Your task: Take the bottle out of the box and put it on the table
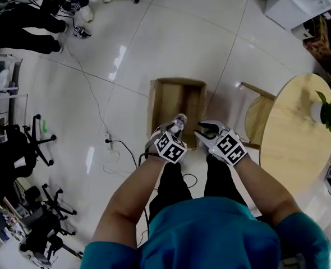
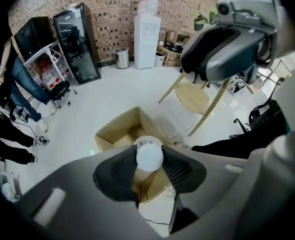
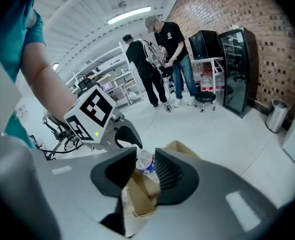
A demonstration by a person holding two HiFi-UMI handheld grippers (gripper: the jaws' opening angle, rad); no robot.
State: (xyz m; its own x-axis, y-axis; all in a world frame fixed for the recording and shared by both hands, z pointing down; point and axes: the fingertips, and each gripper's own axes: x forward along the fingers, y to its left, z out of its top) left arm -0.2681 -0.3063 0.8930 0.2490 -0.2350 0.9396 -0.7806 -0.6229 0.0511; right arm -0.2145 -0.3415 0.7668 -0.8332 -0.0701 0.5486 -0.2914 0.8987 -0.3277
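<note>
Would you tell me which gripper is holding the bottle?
The left gripper: its jaws clamp the bottle at its cap; the right gripper stands open, empty.

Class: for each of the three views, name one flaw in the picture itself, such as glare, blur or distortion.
Head view: glare streaks on the glossy floor, whose tile lines bow. Left gripper view: black corners round a circular image; the bottle cap, close to the lens, is washed out and soft. Right gripper view: the ceiling light strip blooms, and the brick wall curves.
</note>
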